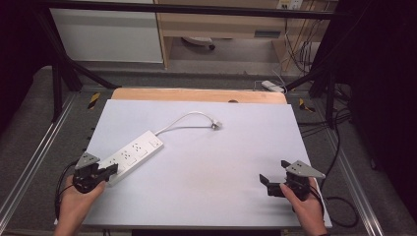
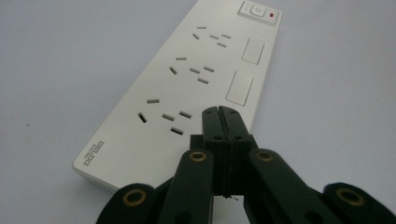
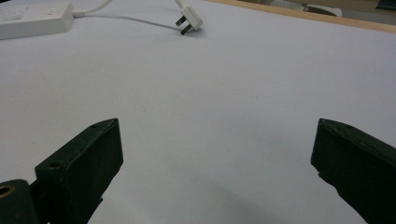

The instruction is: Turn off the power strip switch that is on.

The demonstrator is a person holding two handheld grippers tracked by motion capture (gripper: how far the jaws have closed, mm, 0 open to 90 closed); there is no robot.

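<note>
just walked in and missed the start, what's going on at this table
A person holds a black two-jaw gripper in each hand over a pale sheet-covered table. The left gripper, jaws closed together, sits at the near end of a long white plastic power strip, over its top face; whether it presses on it is unclear. The strip's white cord curls away to a white plug lying loose on the table. The right gripper waits at the near right with jaws wide open, holding nothing.
</note>
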